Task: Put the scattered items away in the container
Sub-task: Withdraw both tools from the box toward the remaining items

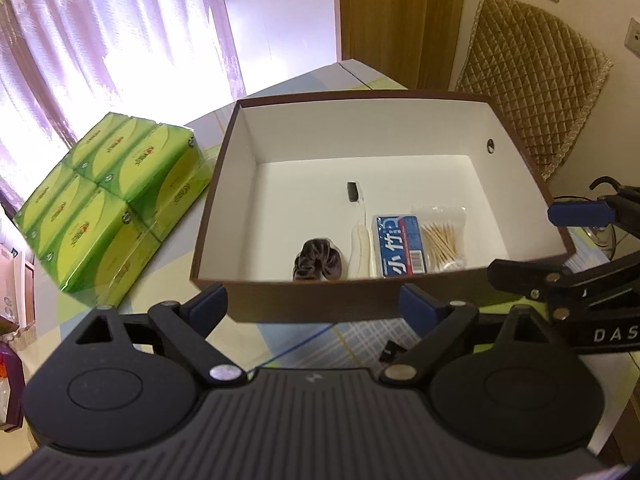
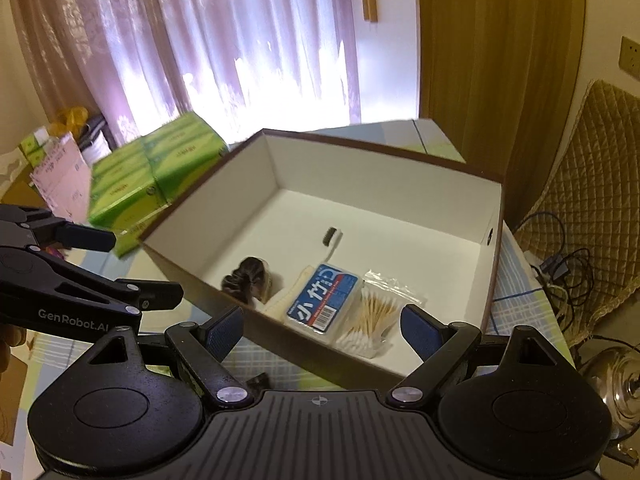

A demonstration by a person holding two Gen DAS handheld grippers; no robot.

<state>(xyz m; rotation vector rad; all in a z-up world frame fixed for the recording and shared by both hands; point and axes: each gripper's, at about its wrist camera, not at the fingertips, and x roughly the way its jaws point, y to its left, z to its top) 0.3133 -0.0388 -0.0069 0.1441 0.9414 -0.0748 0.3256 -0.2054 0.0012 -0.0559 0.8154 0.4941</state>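
A brown box [image 1: 360, 98] [image 2: 380, 152] with a white inside stands on the table. On its floor, along the near wall, lie a dark scrunchie [image 1: 318, 264] [image 2: 248, 276], a white toothbrush [image 1: 360, 236] [image 2: 330, 246], a blue packet [image 1: 400, 246] [image 2: 324, 300] and a bag of cotton swabs [image 1: 442, 238] [image 2: 372, 320]. My left gripper [image 1: 312, 302] hovers open and empty in front of the box's near wall. My right gripper [image 2: 322, 330] is open and empty above the box's near right corner. Each gripper also shows in the other's view, the right gripper [image 1: 580, 240] and the left gripper [image 2: 80, 260].
A stack of green tissue packs [image 1: 112, 208] [image 2: 152, 172] sits left of the box. A small black object [image 1: 390, 350] [image 2: 256, 382] lies on the checked tablecloth near me. A quilted chair back [image 1: 536, 80], cables [image 2: 556, 264] and a metal pot [image 2: 616, 376] are at the right.
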